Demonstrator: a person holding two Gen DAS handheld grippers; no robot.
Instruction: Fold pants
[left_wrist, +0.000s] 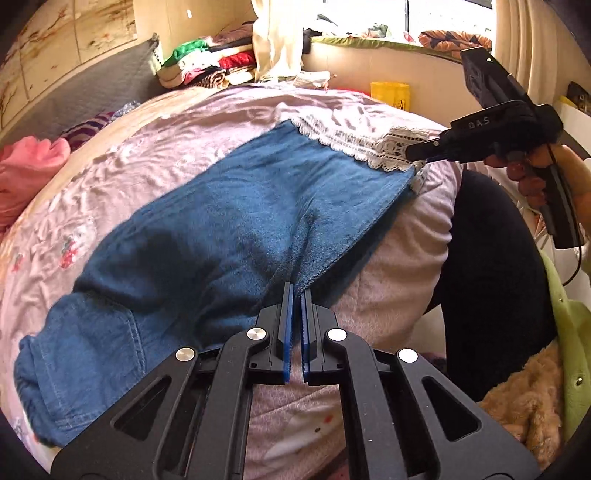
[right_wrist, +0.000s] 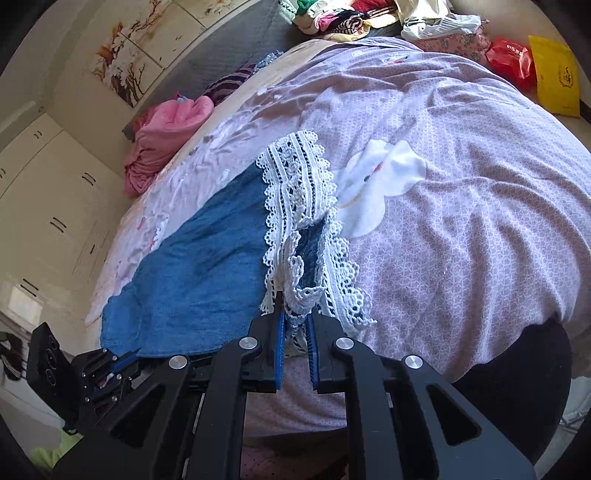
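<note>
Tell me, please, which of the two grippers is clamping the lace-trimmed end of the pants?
The right gripper: white lace hem bunches between its fingers, while the left gripper pinches plain blue denim.

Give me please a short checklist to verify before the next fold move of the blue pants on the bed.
1. Left gripper jaws shut on the near edge of the pants: ok.
2. Right gripper jaws shut on the lace hem: ok, lace sits between them.
3. Both hem layers held by the right gripper: cannot tell, the lace is bunched.
4. Pants lie flat on the bedsheet: not ok, wrinkles near the pocket end.
5. Fold path free of the pink garment: ok, it lies apart.
</note>
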